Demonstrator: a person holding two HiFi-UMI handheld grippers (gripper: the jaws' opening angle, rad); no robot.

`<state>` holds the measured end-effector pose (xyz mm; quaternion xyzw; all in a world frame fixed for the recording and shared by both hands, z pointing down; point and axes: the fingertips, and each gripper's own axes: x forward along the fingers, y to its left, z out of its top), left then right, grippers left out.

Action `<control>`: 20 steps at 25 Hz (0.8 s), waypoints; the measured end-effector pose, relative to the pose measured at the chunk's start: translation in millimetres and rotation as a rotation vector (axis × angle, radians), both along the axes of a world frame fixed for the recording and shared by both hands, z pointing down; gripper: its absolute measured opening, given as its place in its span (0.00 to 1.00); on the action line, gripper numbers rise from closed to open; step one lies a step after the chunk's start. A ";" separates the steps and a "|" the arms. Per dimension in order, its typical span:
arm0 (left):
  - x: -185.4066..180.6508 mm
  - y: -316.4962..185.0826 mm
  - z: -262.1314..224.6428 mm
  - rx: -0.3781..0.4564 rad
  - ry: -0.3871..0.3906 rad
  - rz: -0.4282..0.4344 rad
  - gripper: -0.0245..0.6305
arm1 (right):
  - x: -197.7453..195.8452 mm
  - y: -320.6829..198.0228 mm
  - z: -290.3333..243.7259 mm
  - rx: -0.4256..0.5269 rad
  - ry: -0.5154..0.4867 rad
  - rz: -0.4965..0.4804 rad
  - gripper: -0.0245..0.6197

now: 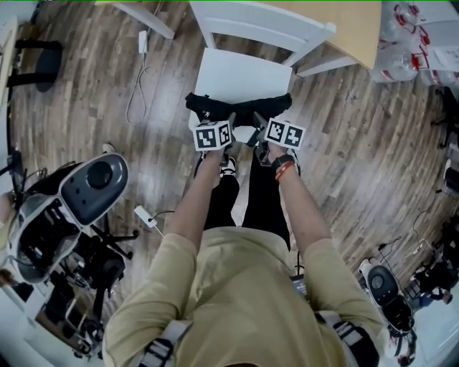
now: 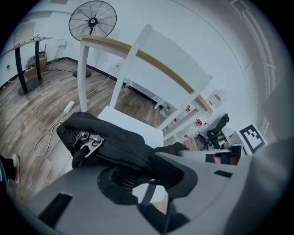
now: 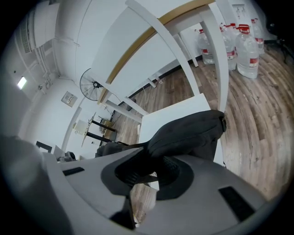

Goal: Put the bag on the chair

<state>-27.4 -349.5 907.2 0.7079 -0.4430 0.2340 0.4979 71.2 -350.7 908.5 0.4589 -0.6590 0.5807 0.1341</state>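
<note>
Where a wooden-topped table (image 1: 351, 21) stands on the plank floor (image 1: 344, 158), a white chair (image 1: 244, 75) sits against it. The left gripper (image 2: 138, 179) and right gripper (image 3: 154, 172), jaws narrowly parted, each pinch 1 end of the black bag (image 1: 240, 106), which lies across the seat's front edge. The red labels on the water bottles (image 3: 243, 46) are too small to read.

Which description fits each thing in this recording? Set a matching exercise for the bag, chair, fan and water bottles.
Things:
1 bag
2 chair
3 fan
4 water bottles

Descriptions:
A clear, red-labelled, standing on the floor
B black, lying across the seat's front edge
C white, with a slatted back
D round wire cage on a stand by the wall

Pairs: 1-B, 2-C, 3-D, 4-A
</note>
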 end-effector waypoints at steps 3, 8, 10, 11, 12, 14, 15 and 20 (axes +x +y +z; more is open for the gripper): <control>-5.2 -6.7 8.1 -0.013 0.019 -0.034 0.22 | -5.5 -10.2 1.5 0.029 -0.013 -0.039 0.15; -19.6 -37.9 27.2 -0.059 0.066 -0.072 0.23 | -18.4 -42.7 15.2 0.010 -0.078 -0.024 0.15; -22.1 -51.2 41.9 -0.078 0.071 -0.078 0.23 | -20.2 -54.7 27.6 0.004 -0.112 -0.017 0.16; -24.4 -55.8 49.7 -0.086 0.074 -0.080 0.24 | -22.4 -59.0 34.1 0.003 -0.124 -0.020 0.17; -27.9 -58.1 56.6 -0.095 0.078 -0.083 0.24 | -26.0 -61.1 39.8 0.003 -0.128 -0.030 0.17; -36.3 -59.4 66.8 -0.124 0.102 -0.122 0.25 | -33.5 -62.6 48.6 -0.008 -0.123 -0.044 0.19; -38.9 -61.5 71.0 -0.141 0.122 -0.161 0.26 | -34.3 -65.5 52.6 -0.020 -0.128 -0.038 0.19; -28.8 -70.4 77.9 -0.161 0.128 -0.290 0.41 | -14.3 -78.4 54.5 -0.044 -0.151 -0.047 0.36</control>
